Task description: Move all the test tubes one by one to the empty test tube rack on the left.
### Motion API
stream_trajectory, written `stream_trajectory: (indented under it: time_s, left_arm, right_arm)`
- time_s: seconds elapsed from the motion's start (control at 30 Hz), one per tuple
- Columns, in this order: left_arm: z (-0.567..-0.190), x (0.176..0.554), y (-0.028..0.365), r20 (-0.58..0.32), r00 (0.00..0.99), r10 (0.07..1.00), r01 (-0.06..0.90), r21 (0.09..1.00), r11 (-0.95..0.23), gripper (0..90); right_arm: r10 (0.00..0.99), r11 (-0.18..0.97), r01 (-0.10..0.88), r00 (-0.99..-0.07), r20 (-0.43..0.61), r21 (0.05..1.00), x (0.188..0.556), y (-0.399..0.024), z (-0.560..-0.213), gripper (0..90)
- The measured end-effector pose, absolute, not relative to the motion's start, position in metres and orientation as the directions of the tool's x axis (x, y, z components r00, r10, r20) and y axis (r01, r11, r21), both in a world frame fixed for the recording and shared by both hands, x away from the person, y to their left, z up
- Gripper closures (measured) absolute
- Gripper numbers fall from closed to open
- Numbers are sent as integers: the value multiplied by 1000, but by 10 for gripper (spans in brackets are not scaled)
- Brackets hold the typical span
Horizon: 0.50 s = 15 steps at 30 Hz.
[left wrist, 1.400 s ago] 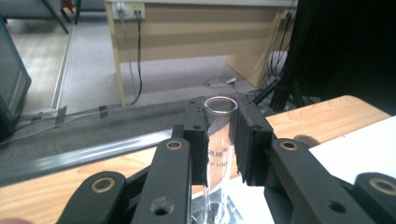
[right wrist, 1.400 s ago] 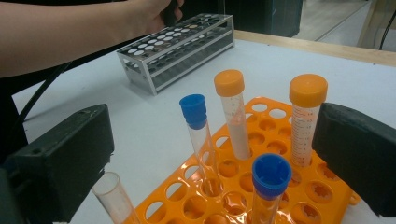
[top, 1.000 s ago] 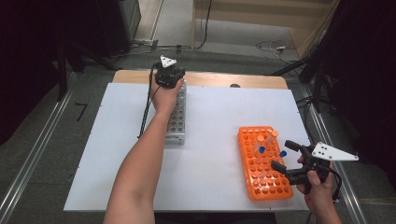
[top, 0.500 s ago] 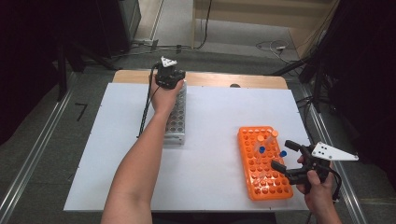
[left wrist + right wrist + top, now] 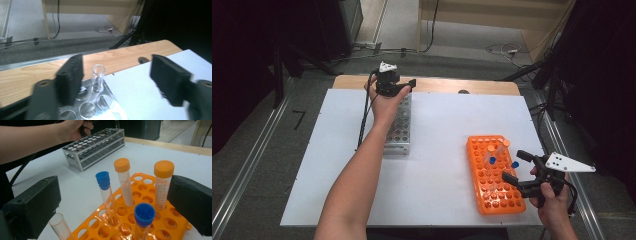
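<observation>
In the upper middle of the high view, the left gripper hangs over the far end of the metal rack; its jaws have just been opening and now stand wide. In the left gripper view a clear uncapped tube stands upright in a rack hole between them (nearer the left jaw, untouched). At lower right, the right gripper hovers over the orange rack, jaws wide, holding nothing, with capped tubes standing ahead of it.

No readable text, orange-capped tube graduation marks too small to read
</observation>
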<state>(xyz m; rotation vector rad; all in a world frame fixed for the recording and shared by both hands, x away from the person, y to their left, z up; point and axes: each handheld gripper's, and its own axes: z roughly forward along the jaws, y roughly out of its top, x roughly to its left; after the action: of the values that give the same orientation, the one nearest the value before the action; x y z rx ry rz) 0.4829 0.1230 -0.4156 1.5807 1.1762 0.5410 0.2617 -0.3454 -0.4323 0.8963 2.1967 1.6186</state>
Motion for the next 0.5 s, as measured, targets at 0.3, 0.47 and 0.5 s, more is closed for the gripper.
stream_trajectory:
  time_s: [0.3, 0.47, 0.5]
  left_arm:
    - [-405, 449, 129, -240, 483, 842, 399, 916, 33, 11]
    - [-403, 425, 129, -224, 516, 827, 385, 923, 10, 0]
    - [-404, 420, 128, -226, 523, 822, 387, 922, 8, 0]
  right_arm:
    - [616, 189, 324, -775, 145, 927, 262, -344, -432, 0]
    - [612, 194, 323, -778, 143, 927, 262, -342, -433, 0]
    - [611, 196, 321, -779, 141, 926, 262, -342, -433, 0]
